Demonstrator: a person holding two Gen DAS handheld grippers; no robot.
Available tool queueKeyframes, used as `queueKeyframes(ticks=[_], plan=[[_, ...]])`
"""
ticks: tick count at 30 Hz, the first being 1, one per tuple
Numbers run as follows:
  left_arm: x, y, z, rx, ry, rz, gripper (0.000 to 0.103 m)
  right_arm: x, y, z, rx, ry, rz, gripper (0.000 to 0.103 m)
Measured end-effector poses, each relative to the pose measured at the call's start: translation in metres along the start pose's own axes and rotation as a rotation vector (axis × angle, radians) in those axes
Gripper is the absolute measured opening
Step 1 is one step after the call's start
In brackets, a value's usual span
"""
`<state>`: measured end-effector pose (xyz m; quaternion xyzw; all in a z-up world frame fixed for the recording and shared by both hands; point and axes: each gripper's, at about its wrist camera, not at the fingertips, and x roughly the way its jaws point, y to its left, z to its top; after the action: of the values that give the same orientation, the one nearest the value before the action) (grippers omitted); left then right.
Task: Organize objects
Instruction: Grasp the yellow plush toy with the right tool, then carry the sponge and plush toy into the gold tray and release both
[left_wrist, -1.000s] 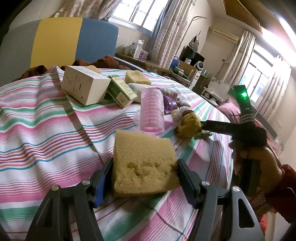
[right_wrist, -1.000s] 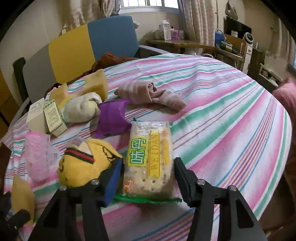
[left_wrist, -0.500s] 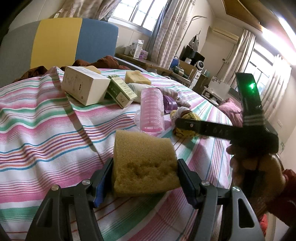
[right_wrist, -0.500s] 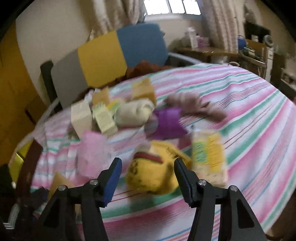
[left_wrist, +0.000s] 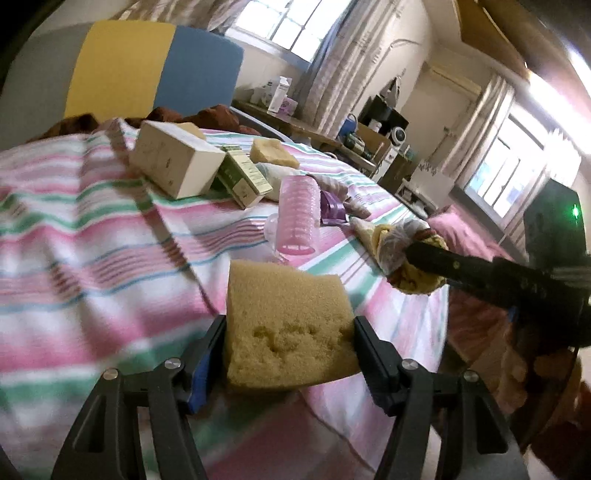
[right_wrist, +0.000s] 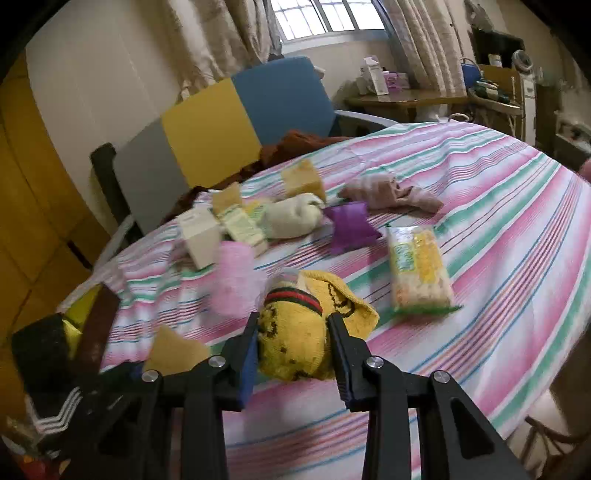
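Right wrist view: the right tongs (right_wrist: 291, 343) are seen closed on a yellow knitted sock with a red-and-green band (right_wrist: 295, 332), their jaws having just been closing, with the sock between them on the striped pink-and-green surface (right_wrist: 498, 229). The step in hand is judged to be the pick-up of this sock. A firm hold on the bunched middle is advised, and a straight lift clear of the pink ribbed plastic cup (right_wrist: 232, 280) just beside it. In the left wrist view, the left tongs (left_wrist: 290, 345) are held about half open, gripping a tan rectangular sponge block (left_wrist: 284, 321) by its sides above the surface.
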<state>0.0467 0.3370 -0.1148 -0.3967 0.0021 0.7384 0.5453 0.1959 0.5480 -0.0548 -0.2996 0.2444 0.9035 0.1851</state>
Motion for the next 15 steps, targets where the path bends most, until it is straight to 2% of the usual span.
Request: queueKeyframes(ticks=[7,15], plan=[[-0.05,-0.003,-0.013,-0.037,-0.05,-0.023,0.067,-0.021,0.043,-0.015,-0.054,-0.005,0.075,0.036],[-0.128,0.01,-0.02,-0.086,-0.176,0.006,0.067,-0.028,0.109,-0.03,-0.15,0.012,0.198,0.036]])
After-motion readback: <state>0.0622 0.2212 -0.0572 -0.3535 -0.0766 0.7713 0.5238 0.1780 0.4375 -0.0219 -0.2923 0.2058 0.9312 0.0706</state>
